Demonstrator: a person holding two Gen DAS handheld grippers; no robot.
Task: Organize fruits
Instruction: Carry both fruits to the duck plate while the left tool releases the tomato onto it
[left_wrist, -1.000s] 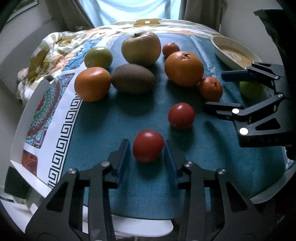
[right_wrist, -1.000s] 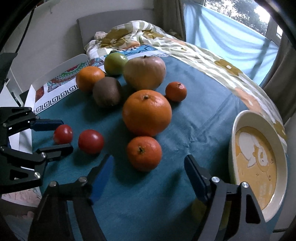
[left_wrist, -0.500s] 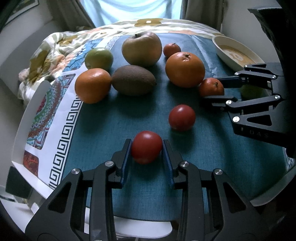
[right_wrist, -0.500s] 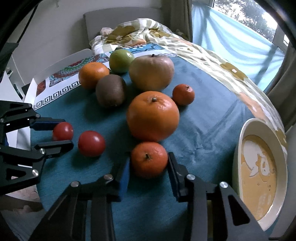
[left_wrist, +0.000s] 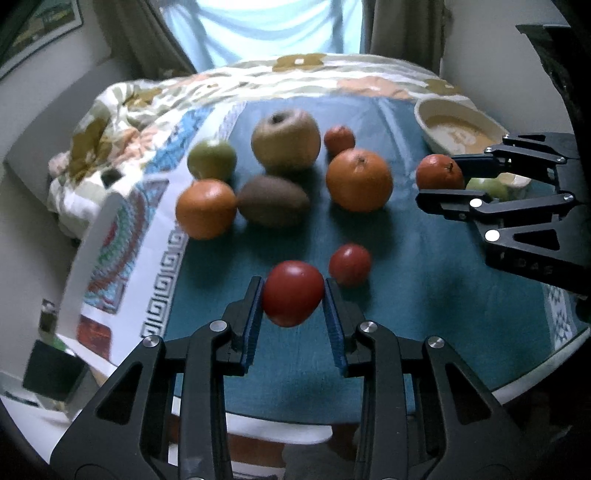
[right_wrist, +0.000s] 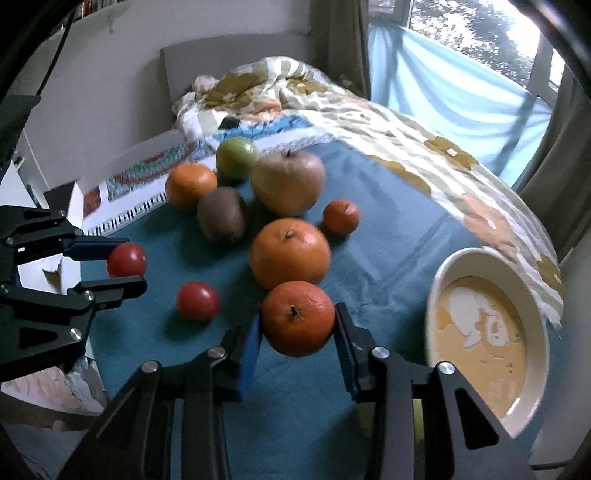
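Note:
My left gripper (left_wrist: 293, 295) is shut on a red tomato (left_wrist: 293, 292) and holds it above the teal cloth; it also shows in the right wrist view (right_wrist: 125, 260). My right gripper (right_wrist: 298, 325) is shut on a small mandarin (right_wrist: 297, 317), lifted off the cloth, also seen in the left wrist view (left_wrist: 439, 172). A second tomato (left_wrist: 349, 264) lies on the cloth. Behind it lie a big orange (left_wrist: 359, 180), a kiwi (left_wrist: 272, 200), another orange (left_wrist: 205, 208), a large apple (left_wrist: 285, 139), a green fruit (left_wrist: 211, 159) and a small mandarin (left_wrist: 339, 139).
A cream bowl (right_wrist: 443, 273) with a yellow inside stands at the right of the table. A small green fruit (left_wrist: 491, 186) lies behind my right gripper. A crumpled patterned cloth (right_wrist: 258, 88) covers the far side. The table's front edge (left_wrist: 295, 424) is close below.
Both grippers have closed fully on their fruit and lifted it: the left raised the tomato, the right raised the mandarin off the cloth.

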